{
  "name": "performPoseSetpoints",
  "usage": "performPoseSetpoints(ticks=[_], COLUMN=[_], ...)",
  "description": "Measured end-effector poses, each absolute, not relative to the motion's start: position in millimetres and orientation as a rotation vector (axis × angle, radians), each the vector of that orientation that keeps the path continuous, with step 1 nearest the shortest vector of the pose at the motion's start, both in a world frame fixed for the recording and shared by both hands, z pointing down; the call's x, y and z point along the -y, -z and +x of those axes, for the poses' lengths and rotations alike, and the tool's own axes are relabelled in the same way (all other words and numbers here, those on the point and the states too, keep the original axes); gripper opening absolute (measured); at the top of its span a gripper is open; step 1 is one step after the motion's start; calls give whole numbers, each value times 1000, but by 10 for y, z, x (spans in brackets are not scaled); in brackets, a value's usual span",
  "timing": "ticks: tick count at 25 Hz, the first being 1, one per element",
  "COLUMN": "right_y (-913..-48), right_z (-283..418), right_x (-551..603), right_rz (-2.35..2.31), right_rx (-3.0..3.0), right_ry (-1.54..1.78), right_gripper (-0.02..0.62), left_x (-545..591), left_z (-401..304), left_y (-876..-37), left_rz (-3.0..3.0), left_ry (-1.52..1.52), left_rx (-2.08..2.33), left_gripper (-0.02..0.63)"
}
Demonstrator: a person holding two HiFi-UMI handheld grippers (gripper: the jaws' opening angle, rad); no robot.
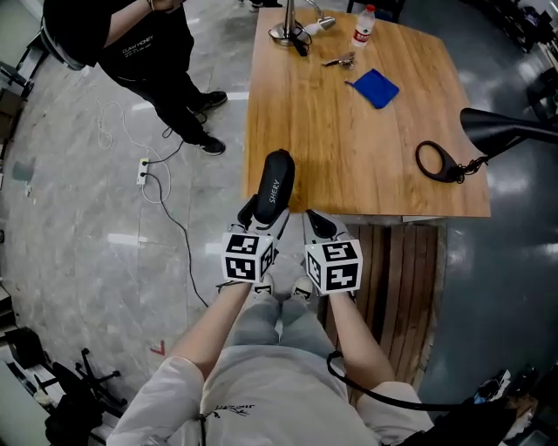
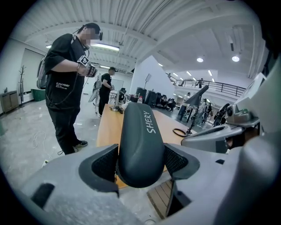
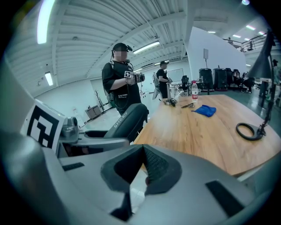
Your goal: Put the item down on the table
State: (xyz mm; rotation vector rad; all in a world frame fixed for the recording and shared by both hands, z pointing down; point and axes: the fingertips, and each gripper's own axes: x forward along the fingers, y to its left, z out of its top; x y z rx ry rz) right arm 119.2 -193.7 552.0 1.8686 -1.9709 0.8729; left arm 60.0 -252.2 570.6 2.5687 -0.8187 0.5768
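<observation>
Currently the left gripper has its jaws set wide and pressed on both flanks of a dark grey glasses case with white lettering. They clamp its near end, so most of the case juts out ahead of the jaws. The right gripper, just beside the left one, has its jaws brought together with nothing between them, so it plays no part in the hold.

Ahead of and below the left jaws lies the near left corner of the wooden tabletop. In the head view the far end of the case overlaps that corner, while the jaws themselves sit short of the edge, over floor and wooden slats. The case looks to be off the wood and carried in the air.

Farther beyond the jaws, a black loop lies off to the right and a blue cloth and a bottle sit at the far end, all well apart from the case. A person stands beside the far left corner.

As I judge it, the step in hand is the approach, and the set-down is not yet done. The next move calls for carrying the case forward over the bare wood and lowering it until its underside rests flat. The left jaws should then spread and draw straight back without dragging it.
</observation>
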Motion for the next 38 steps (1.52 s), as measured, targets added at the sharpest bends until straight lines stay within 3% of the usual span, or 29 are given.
performPoseSetpoints(ticks=[19,38], right_y=[-6411,-6560], right_z=[1548,1613], right_x=[2421,2382], right_rz=[1835,1841], right_rx=[1922,1917], right_ry=[-961,-997], right_gripper=[5,5], left_x=[3215,3279], left_z=[1113,1370], left_y=[-6895,-7276], left_rz=[2446,2402], left_ry=[-792,-955], left_rx=[807,724], left_gripper=[324,324])
